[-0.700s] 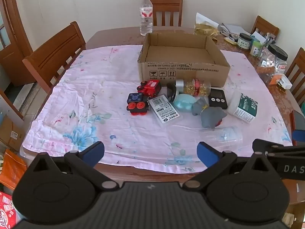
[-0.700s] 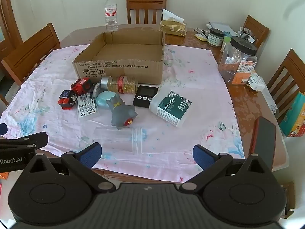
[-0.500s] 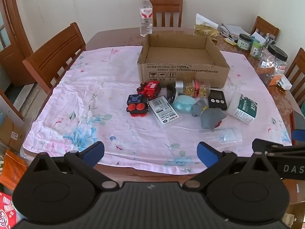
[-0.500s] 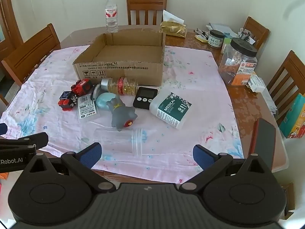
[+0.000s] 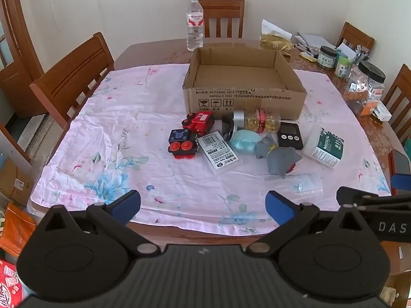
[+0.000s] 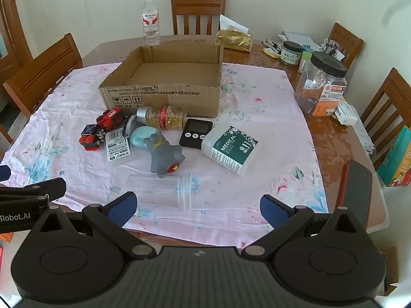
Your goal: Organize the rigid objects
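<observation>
Both views have crept slightly nearer the bench (image 5: 154, 48) since the earlier frame, so you're at the approach: both tools, left tool (image 5: 203, 206) and right tool (image 6: 197, 206), gape wide and empty short of the toys clustered before the empty box (image 6: 164, 97); pick one and reach in.

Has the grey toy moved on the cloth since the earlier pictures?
No. The grey toy lies in the same place, just behind the clear cup and beside the black timer.
</observation>
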`<state>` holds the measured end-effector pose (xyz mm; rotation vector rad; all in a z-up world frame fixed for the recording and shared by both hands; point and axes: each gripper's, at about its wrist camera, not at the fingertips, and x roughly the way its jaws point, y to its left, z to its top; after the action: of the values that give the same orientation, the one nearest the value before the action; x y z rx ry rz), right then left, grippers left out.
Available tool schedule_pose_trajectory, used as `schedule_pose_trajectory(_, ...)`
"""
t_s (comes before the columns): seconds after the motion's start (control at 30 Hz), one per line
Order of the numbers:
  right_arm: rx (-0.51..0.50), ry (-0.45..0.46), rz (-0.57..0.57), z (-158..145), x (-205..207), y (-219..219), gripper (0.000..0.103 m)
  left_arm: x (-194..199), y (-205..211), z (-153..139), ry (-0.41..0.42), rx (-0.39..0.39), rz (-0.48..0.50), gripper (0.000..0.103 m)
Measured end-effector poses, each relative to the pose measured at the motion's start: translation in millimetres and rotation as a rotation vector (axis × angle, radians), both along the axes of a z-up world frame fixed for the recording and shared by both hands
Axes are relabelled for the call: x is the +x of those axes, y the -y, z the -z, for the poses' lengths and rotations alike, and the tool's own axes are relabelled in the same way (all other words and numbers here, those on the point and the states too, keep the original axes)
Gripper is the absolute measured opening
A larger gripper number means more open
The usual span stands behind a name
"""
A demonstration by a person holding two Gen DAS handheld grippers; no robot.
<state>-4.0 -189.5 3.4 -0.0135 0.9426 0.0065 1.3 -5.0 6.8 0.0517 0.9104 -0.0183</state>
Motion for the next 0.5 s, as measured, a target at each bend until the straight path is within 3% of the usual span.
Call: schedule_pose_trajectory(0.5, 0.008, 0.004, 0.0, -1.7, -1.8, 1.0, 0.103, -4.3, 2.6, -5.9, 0.009, 0.006, 0.003, 0.103)
